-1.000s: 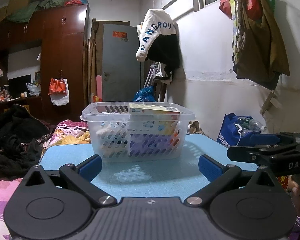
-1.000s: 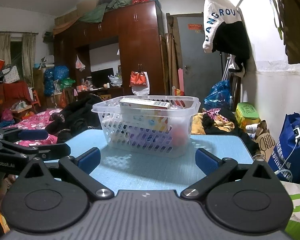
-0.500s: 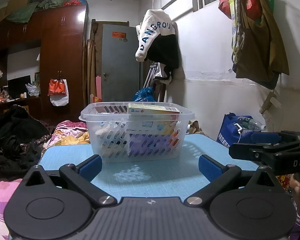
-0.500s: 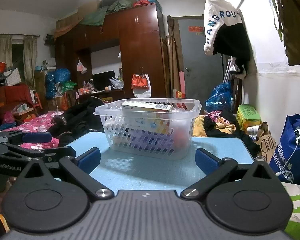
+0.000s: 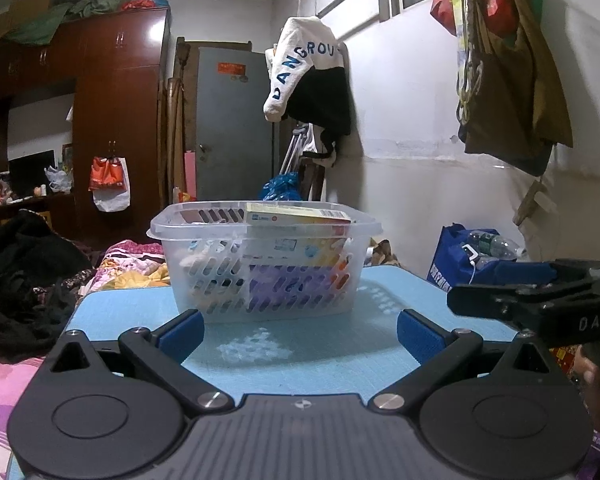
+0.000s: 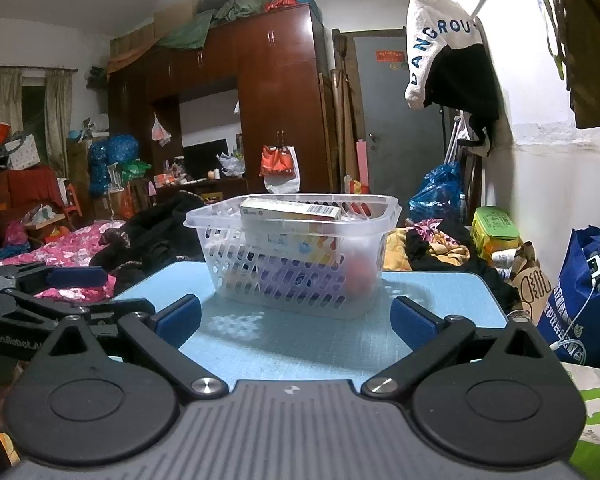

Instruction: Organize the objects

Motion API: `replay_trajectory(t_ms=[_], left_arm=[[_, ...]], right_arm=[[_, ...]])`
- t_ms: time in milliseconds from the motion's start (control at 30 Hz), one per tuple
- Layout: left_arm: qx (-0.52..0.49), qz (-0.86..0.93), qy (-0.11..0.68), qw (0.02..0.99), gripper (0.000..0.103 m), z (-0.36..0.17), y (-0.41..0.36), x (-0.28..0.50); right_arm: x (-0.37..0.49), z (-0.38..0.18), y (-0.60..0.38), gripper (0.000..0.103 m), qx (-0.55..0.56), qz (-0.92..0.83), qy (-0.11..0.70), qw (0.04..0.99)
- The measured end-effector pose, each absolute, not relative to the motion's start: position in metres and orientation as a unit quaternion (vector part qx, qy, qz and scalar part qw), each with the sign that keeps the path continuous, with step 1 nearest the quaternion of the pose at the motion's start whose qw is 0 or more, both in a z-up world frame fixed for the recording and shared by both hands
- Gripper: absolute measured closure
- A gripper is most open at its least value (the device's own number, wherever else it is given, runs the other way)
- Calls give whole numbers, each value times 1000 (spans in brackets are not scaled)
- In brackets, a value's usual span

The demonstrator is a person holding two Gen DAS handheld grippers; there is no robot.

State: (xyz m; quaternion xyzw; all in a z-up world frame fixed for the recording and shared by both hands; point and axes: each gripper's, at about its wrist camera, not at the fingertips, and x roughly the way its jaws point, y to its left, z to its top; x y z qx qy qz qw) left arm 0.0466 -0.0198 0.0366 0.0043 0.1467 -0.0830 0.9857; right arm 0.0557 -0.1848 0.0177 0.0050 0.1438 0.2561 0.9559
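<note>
Now | basket (image 5: 260, 264) mid-bench (image 5: 324, 356), boxes inside, unmoved since a second ago | left gripper (image 5: 298, 330) and right gripper (image 6: 296, 318): fingers spread wide, empty, barely shifted | bench otherwise bare; sorting likely complete.

Clear slotted basket (image 5: 260, 276), light-blue gridded mat (image 5: 320, 356), blue-padded black tongs (image 5: 298, 330).
</note>
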Motion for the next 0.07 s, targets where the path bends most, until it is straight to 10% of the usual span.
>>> replay_trajectory(t_ms=[67], left_arm=[[6,-78,145,986,0,37,-21,46]], right_arm=[[56,18,-184,0,4,256,144,956]])
